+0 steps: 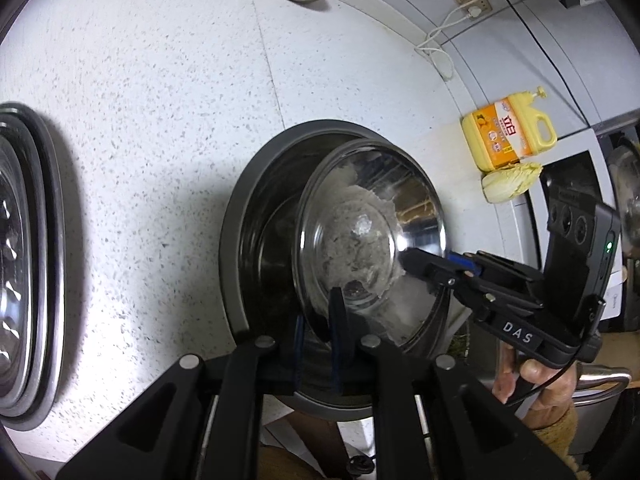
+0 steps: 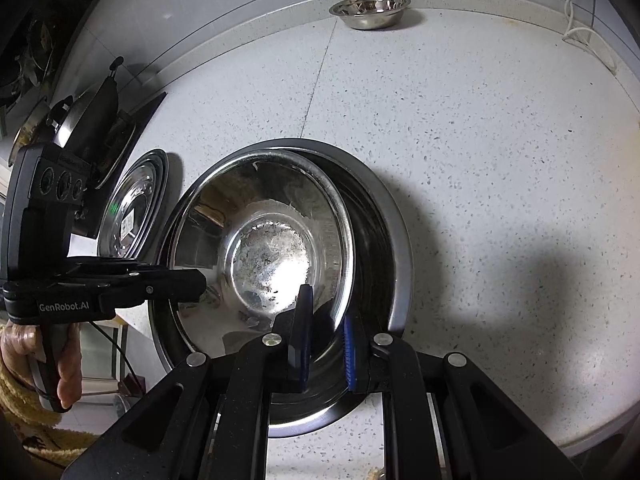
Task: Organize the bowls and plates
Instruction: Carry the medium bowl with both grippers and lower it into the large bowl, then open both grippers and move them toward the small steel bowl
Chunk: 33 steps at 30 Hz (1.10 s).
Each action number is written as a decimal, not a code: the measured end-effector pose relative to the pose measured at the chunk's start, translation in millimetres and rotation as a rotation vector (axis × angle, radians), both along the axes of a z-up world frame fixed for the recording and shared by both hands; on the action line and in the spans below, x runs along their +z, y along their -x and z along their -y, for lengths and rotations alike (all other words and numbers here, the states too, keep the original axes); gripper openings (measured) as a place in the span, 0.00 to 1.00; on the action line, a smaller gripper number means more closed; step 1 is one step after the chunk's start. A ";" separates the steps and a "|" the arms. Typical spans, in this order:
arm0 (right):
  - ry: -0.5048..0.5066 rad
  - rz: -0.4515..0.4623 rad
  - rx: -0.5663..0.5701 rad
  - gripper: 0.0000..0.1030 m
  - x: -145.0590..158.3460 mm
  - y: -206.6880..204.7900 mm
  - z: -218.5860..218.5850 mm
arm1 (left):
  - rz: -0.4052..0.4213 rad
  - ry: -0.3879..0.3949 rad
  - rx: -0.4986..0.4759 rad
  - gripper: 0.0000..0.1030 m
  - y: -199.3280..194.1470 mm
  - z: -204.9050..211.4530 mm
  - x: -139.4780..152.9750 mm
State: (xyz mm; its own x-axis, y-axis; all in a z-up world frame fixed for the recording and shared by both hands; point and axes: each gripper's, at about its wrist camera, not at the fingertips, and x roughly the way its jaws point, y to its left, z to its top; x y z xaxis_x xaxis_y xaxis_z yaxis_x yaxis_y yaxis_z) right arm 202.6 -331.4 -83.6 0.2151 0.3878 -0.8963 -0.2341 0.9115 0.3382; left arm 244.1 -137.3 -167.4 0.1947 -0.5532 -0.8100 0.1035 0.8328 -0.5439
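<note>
Nearest to me, both my grippers pinch the rim of the same round shiny steel bowl point(image 1: 360, 232). My left gripper point(image 1: 320, 332) has its blue-padded fingers pressed together on the bowl's near edge, one finger inside and one outside. My right gripper point(image 2: 326, 336) grips the rim on the opposite side in the same way, its jaws drawn close with only the thin metal wall between them.

The bowl hangs tilted, partly sunk into a larger, darker steel basin point(image 1: 256, 208) that sits on the white speckled stone counter point(image 1: 160, 120). One side of its rim stands higher than the basin's rim, so I judge it is not yet seated and the nesting is only half made.

Just left of the basin, a stack of shallow steel plates point(image 2: 134, 208) lies flat, which looks to me like sorting already done.

Far across the counter, near the wall, a small steel bowl point(image 2: 370, 8) stands alone, well apart from everything. I judge it is what remains to be gathered once this one settles.

To the far right in the left wrist view, a yellow detergent jug point(image 1: 508, 136) and a pale cabbage wedge point(image 1: 512, 186) sit against the wall, no part of the job.
</note>
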 end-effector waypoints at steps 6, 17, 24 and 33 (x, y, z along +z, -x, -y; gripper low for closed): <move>0.005 0.008 0.000 0.13 2.1 0.8 -0.3 | 0.063 -0.078 -0.016 0.14 2.5 10.3 8.4; 0.030 0.096 -0.018 0.32 23.6 2.3 3.4 | 0.170 -0.214 -0.104 0.19 17.4 31.2 20.2; 0.049 0.154 -0.046 0.41 41.4 -0.8 20.7 | 0.243 -0.207 -0.057 0.28 24.8 19.4 43.9; 0.127 0.203 -0.102 0.47 51.9 -16.8 57.2 | 0.215 -0.125 0.088 0.33 -2.4 -18.8 57.4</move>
